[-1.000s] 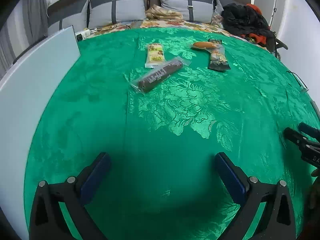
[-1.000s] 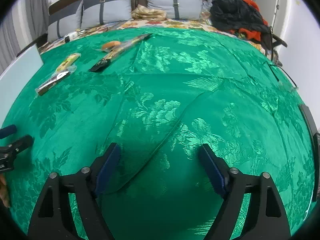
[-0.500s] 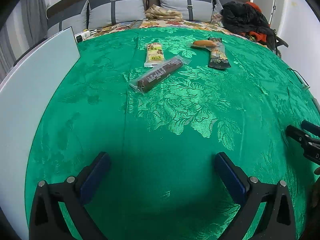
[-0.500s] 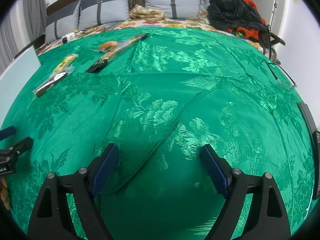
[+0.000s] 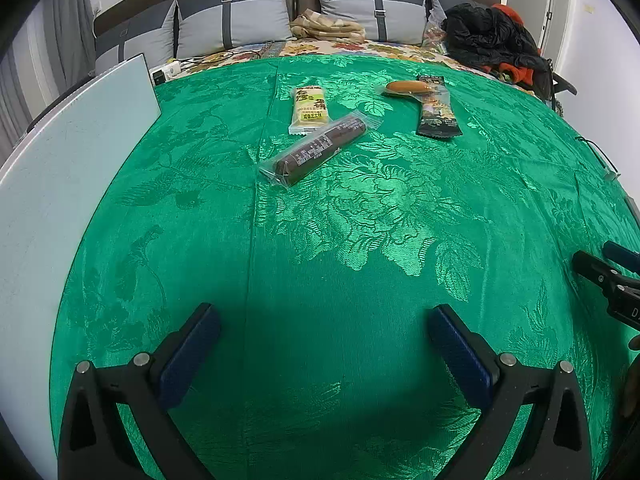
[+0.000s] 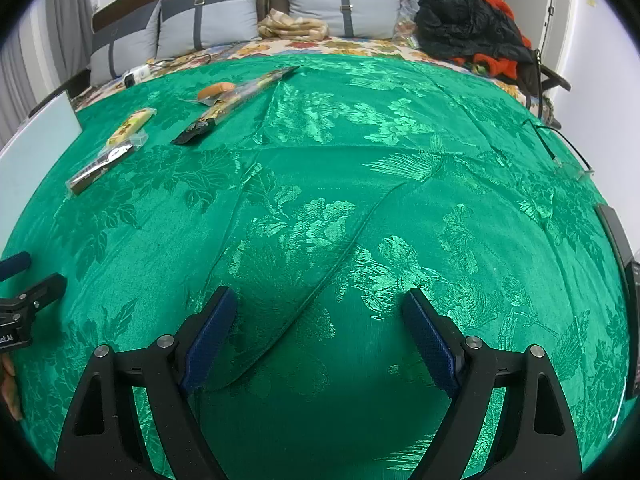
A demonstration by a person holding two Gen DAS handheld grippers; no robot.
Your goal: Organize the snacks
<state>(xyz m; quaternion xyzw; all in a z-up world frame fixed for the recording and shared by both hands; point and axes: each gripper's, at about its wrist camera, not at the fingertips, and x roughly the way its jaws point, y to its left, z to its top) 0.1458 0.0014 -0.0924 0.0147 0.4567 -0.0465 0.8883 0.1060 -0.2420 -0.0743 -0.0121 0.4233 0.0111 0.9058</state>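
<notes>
Four snacks are lying on the green cloth [image 5: 360, 280] at about twelve o'clock of the left gripper [image 5: 324, 344]: a brown roll [image 5: 320, 149] nearest, a yellow pack [image 5: 309, 110] touching it behind, a dark bar [image 5: 436, 109] and sausage [image 5: 404, 86] at one o'clock. Both the left and right gripper [image 6: 320, 332] are being held wide apart, empty. The roll is probably best being approached first, crosswise, clear of the yellow pack.
</notes>
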